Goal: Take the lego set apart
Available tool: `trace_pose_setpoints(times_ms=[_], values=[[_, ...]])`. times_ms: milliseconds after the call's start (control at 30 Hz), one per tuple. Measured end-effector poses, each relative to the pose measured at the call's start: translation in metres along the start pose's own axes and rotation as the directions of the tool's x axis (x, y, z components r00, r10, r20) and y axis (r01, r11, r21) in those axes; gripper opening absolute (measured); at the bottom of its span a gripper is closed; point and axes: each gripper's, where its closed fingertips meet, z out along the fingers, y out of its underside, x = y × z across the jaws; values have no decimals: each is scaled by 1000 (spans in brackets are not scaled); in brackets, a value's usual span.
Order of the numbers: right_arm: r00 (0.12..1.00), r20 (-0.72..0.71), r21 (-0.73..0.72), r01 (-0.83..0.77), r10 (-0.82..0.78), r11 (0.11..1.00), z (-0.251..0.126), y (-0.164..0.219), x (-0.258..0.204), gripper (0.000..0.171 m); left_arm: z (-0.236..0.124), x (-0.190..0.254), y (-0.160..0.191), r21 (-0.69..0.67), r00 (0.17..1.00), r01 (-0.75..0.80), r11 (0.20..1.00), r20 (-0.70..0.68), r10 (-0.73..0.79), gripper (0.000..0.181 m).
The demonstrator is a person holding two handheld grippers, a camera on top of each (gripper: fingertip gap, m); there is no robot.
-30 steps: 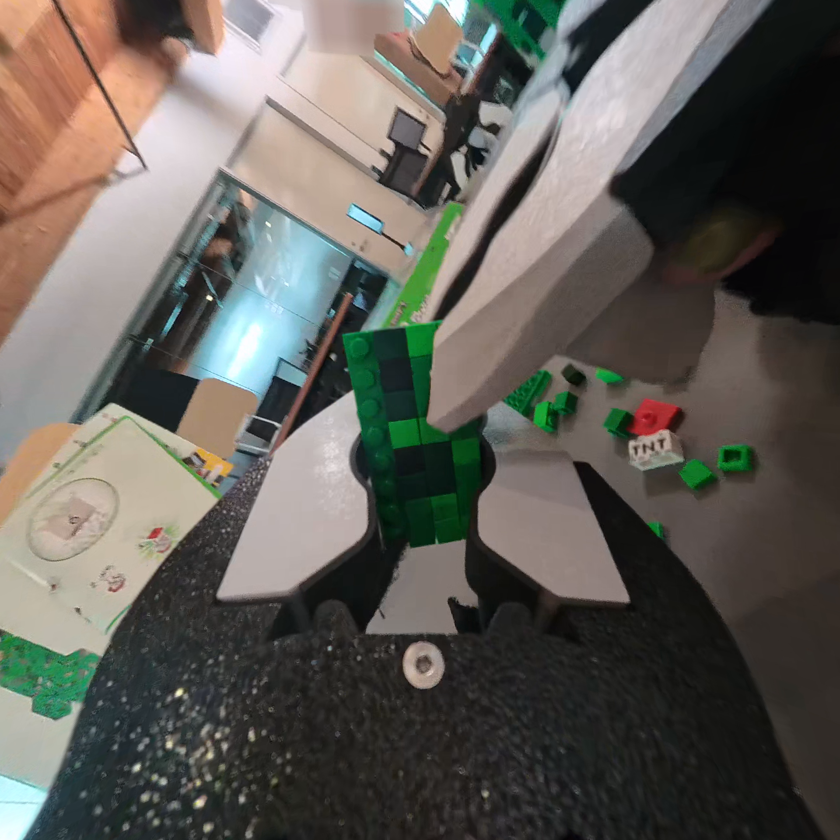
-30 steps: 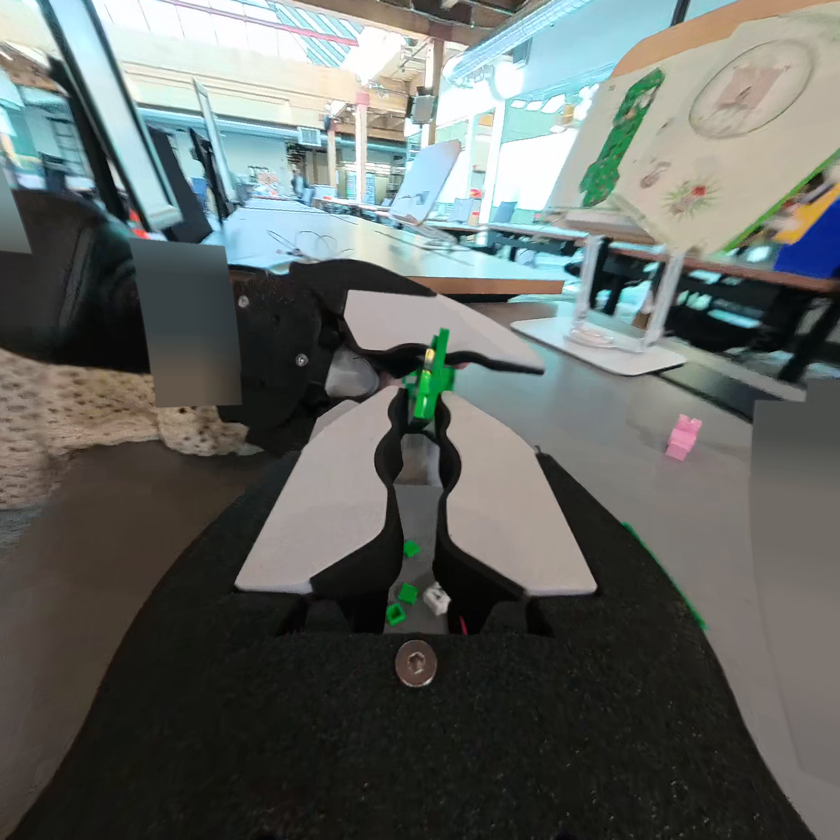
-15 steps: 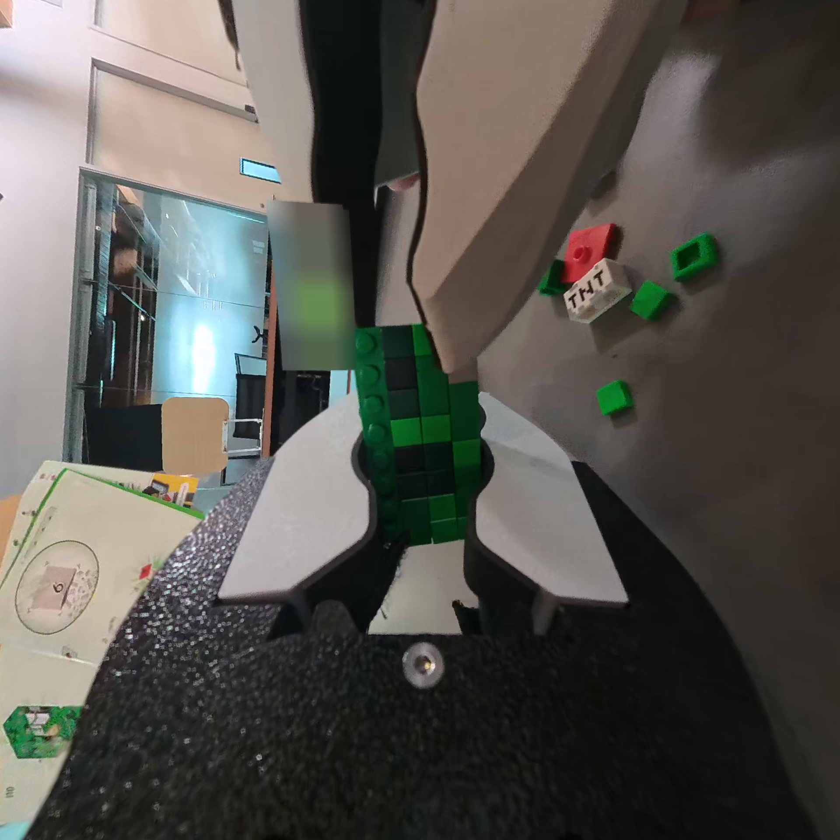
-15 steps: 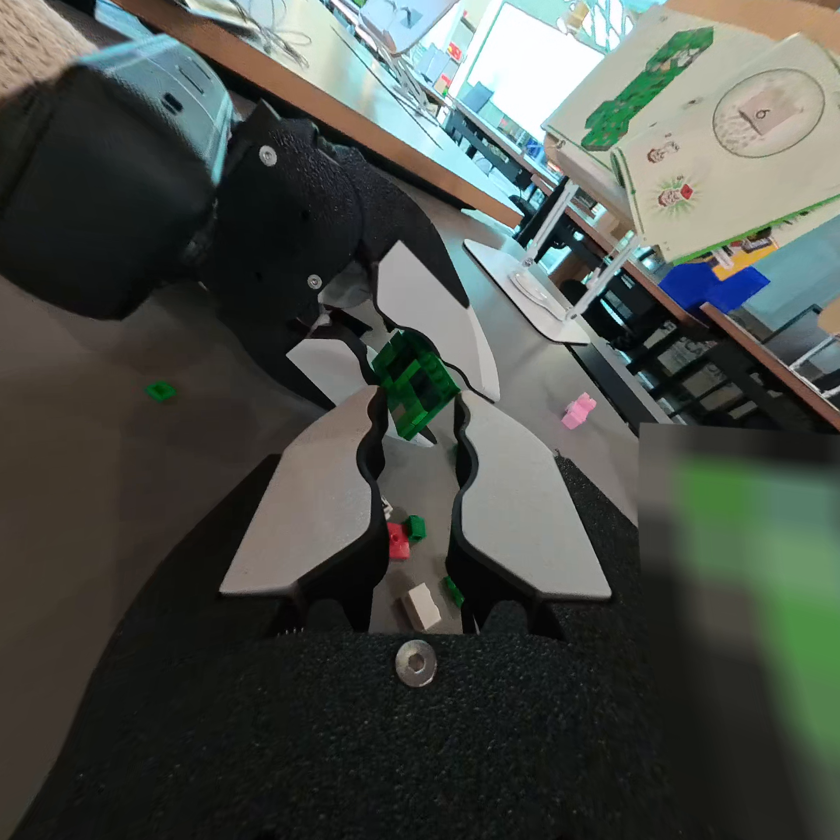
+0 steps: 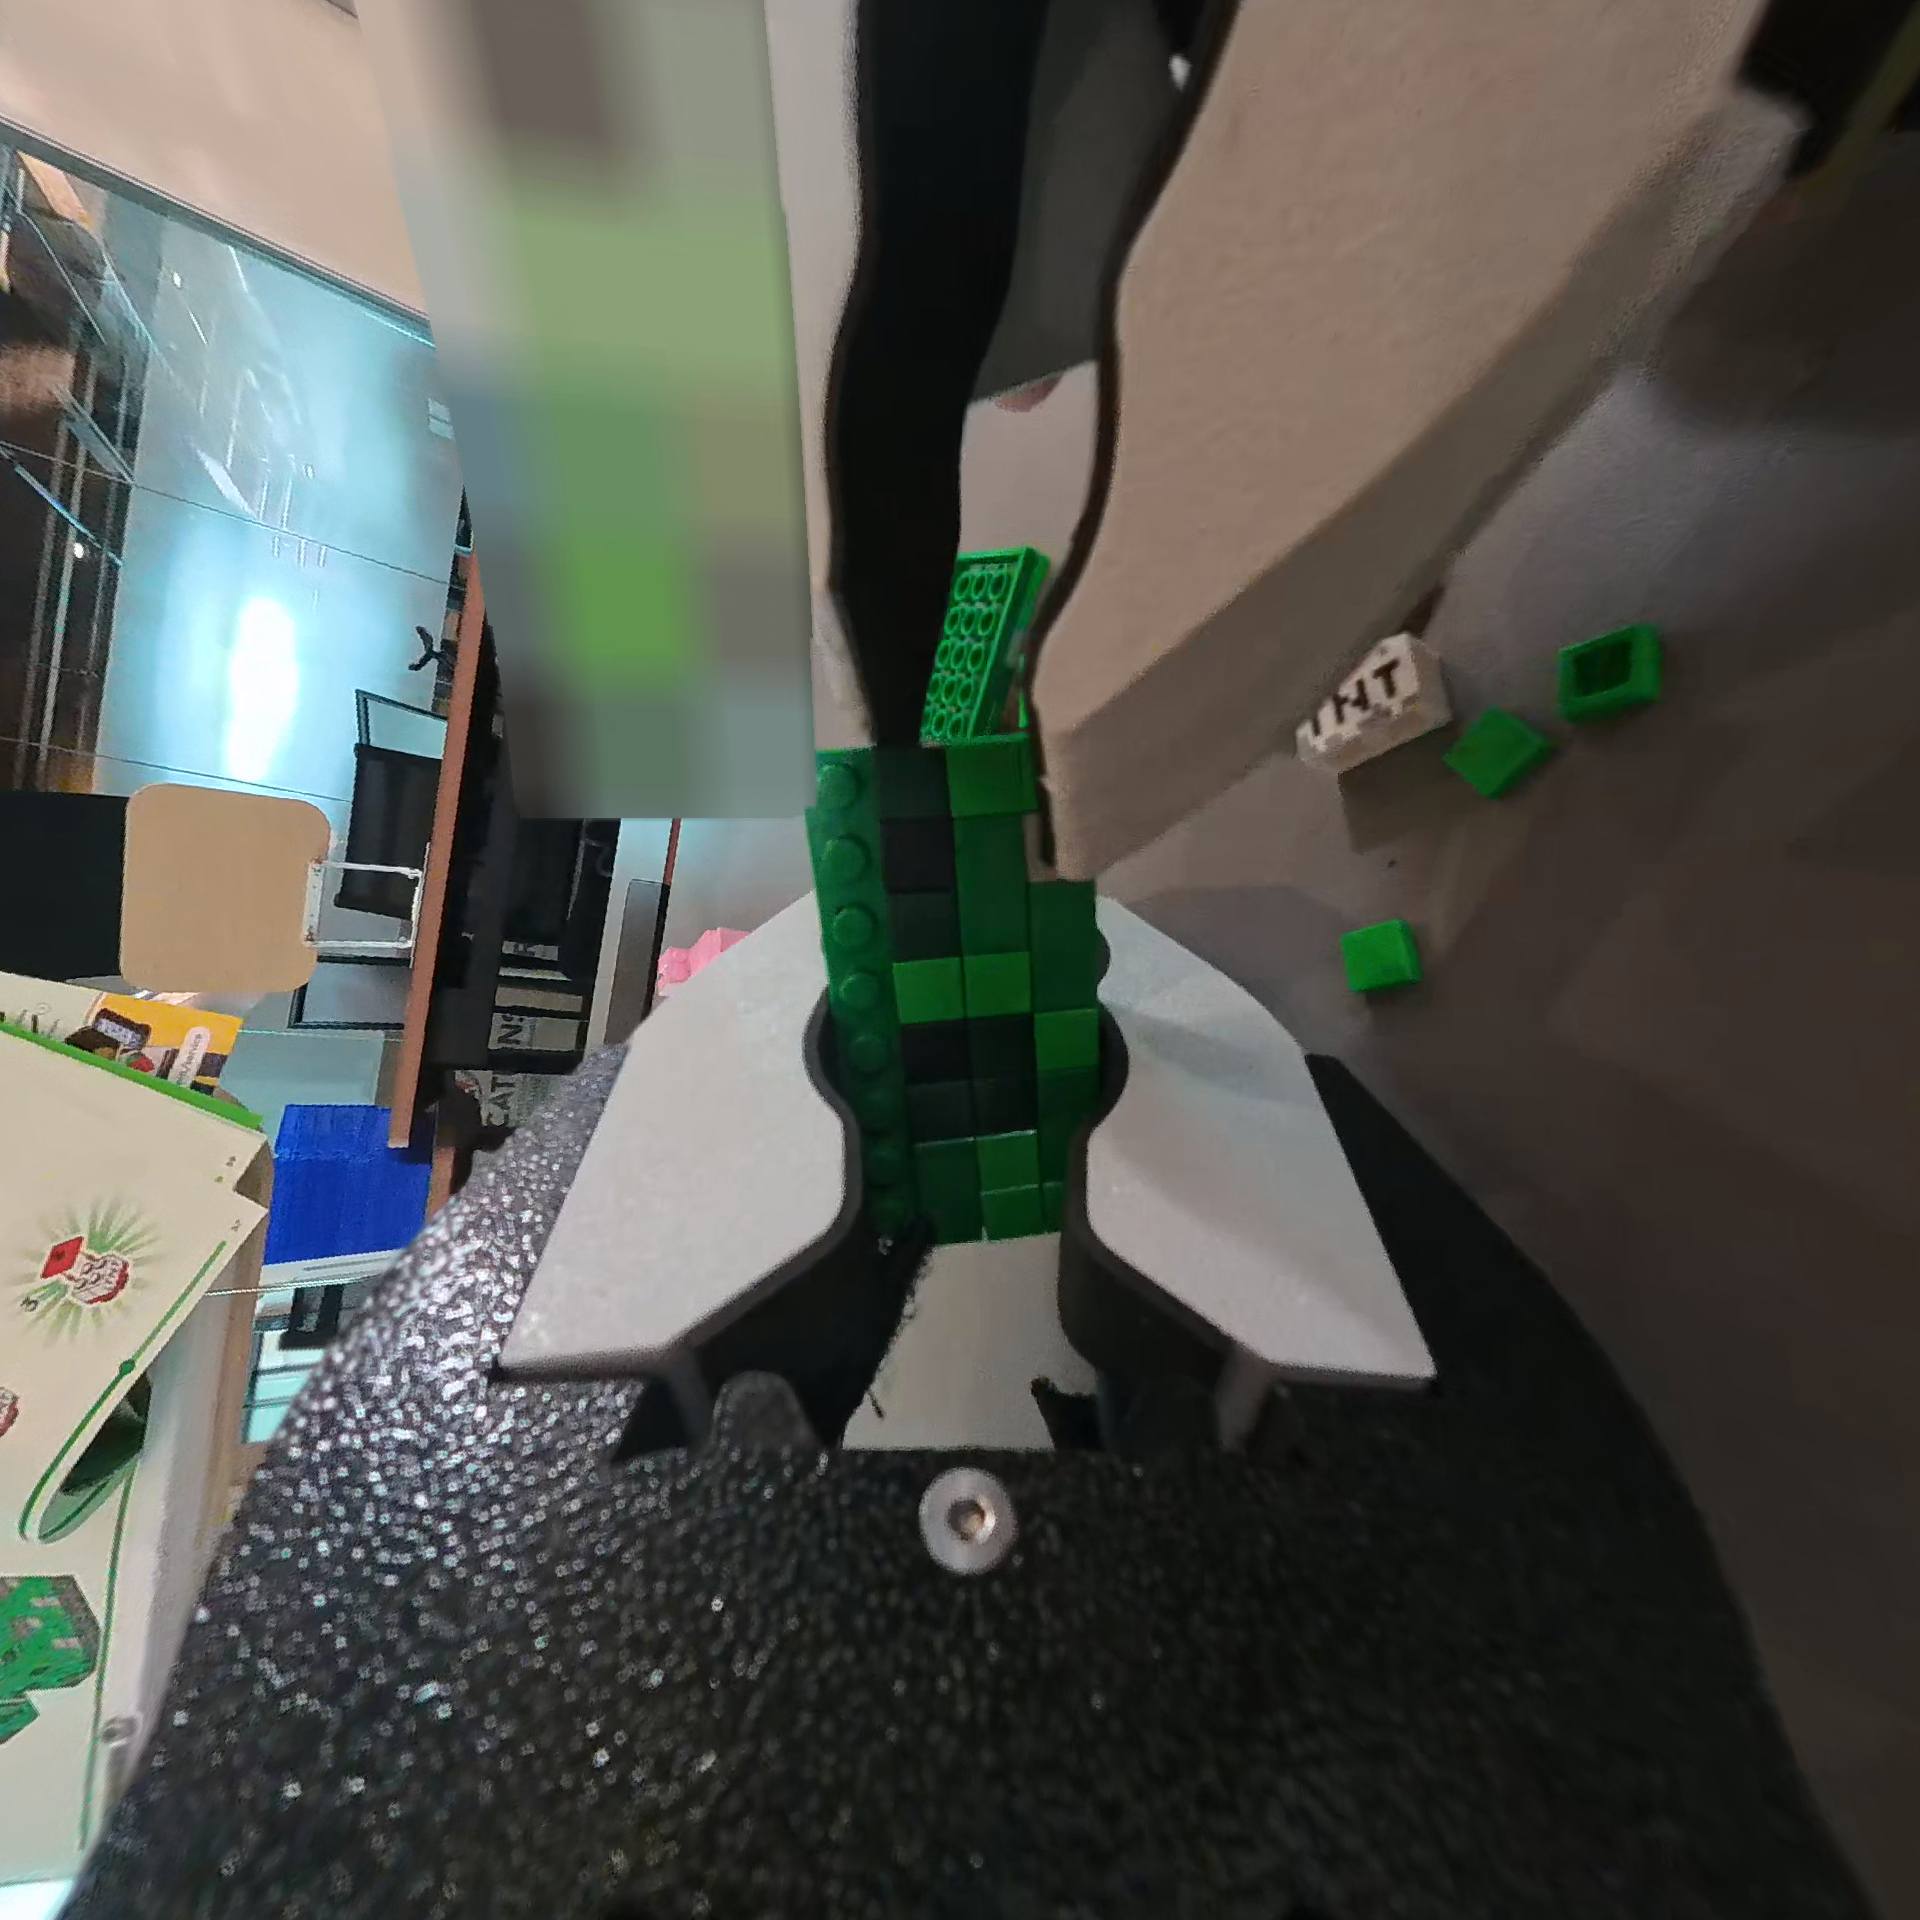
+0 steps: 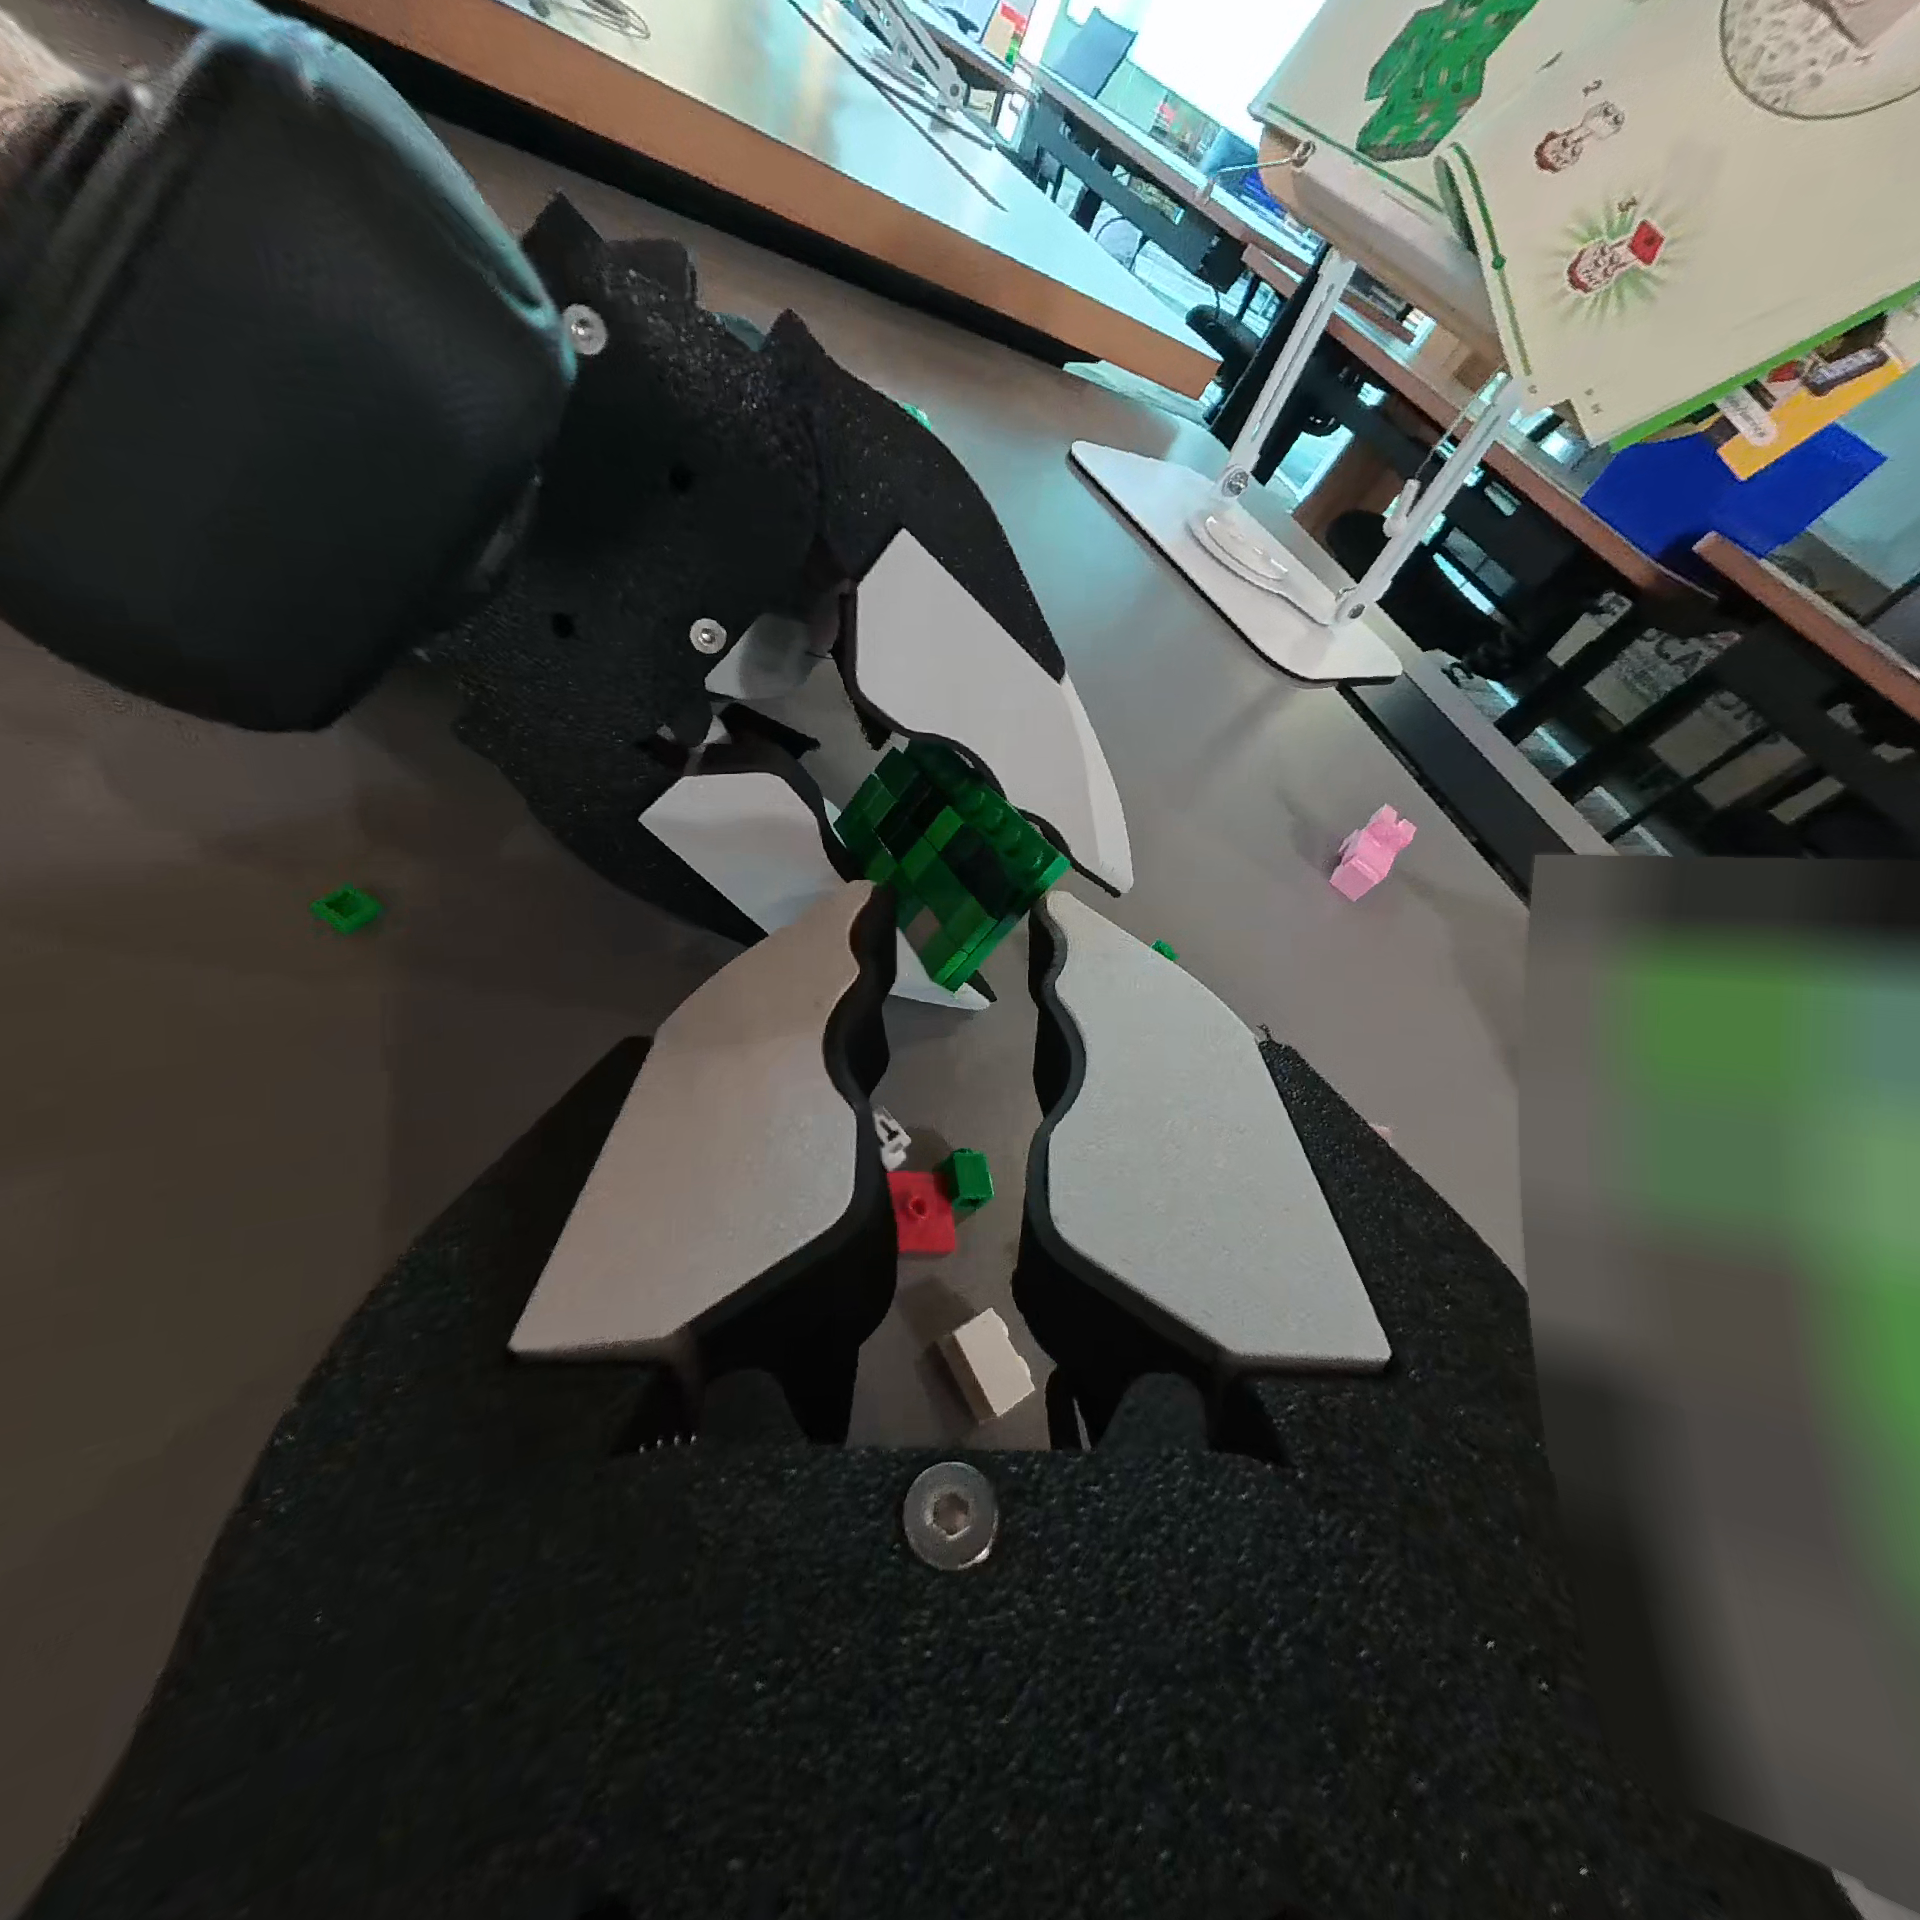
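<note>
Clamping the green lego block (image 5: pixel 961 997) between its closed fingers, the left gripper (image 5: pixel 961 1049) holds it above the grey table (image 5: pixel 1662 1039). The right gripper (image 6: pixel 951 935), parted narrowly, brackets the block's far end. Loose bricks (image 6: pixel 925 1216) lie beneath the right gripper; a pink piece (image 6: pixel 1371 852) sits beyond, to its right.

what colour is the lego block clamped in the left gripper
The lego block is a checker of light, dark and blackish green squares; the left wrist view shows it best.

Green-and-black checkered lego set (image 5: pixel 966 997)
</note>
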Motion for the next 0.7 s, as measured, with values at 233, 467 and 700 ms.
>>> trace_pose_setpoints(times_ms=[233,467,700], values=[[1000,-9,10,25,-25,1000,-1,-1,-1,24,0,1,-1,11,1000,20,1000,-10,-20,41],[999,-15,19,45,-45,999,-1,-2,-2,25,0,2,0,15,999,38,999,-20,-38,42],[998,-14,35,61,-60,998,-1,-4,-2,24,1,2,1,14,998,58,998,-30,-58,39]])
